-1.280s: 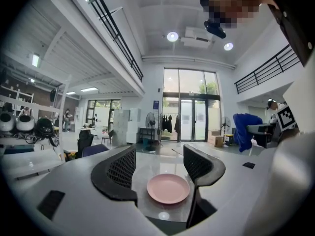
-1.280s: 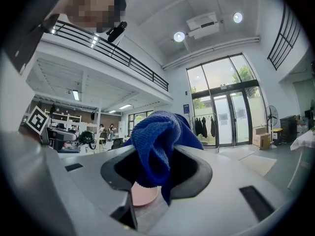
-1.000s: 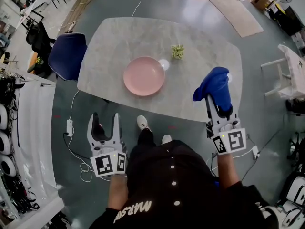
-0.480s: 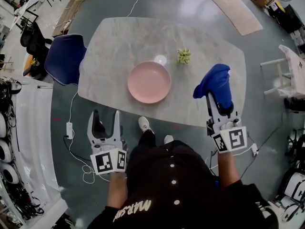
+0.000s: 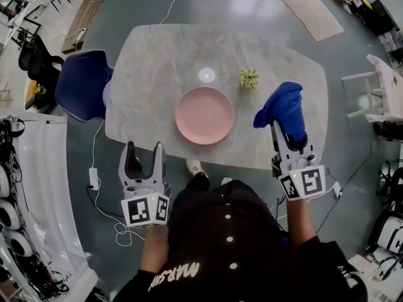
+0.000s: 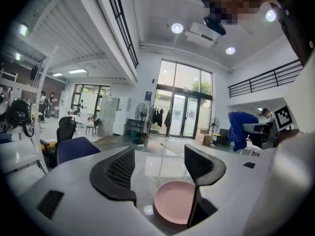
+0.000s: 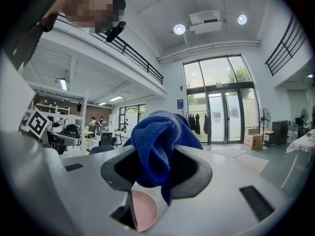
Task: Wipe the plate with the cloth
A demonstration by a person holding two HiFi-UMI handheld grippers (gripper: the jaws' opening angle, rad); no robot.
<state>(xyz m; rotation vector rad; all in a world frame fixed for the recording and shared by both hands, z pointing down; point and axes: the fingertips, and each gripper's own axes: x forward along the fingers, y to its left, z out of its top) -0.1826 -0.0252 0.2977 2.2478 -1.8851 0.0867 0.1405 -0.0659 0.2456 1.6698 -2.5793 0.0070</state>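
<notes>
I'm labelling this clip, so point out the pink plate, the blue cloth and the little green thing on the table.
pink plate [image 5: 204, 115], head view, centre of its face.
blue cloth [image 5: 286, 109], head view, middle of the bunched fabric.
green thing [image 5: 249, 78], head view, its middle; too small to identify.

Our left gripper [image 5: 143, 150] is held low by our left side, pointing forward, jaws wide apart with nothing gripped between them. Our right gripper [image 5: 288, 131] is a bit further forward on our right, jaws clamped on the blue cloth [image 5: 284, 109], which bunches up over the tips. Our left forearm [image 5: 153, 251] and right forearm [image 5: 300, 224] are bare, roughly parallel
</notes>
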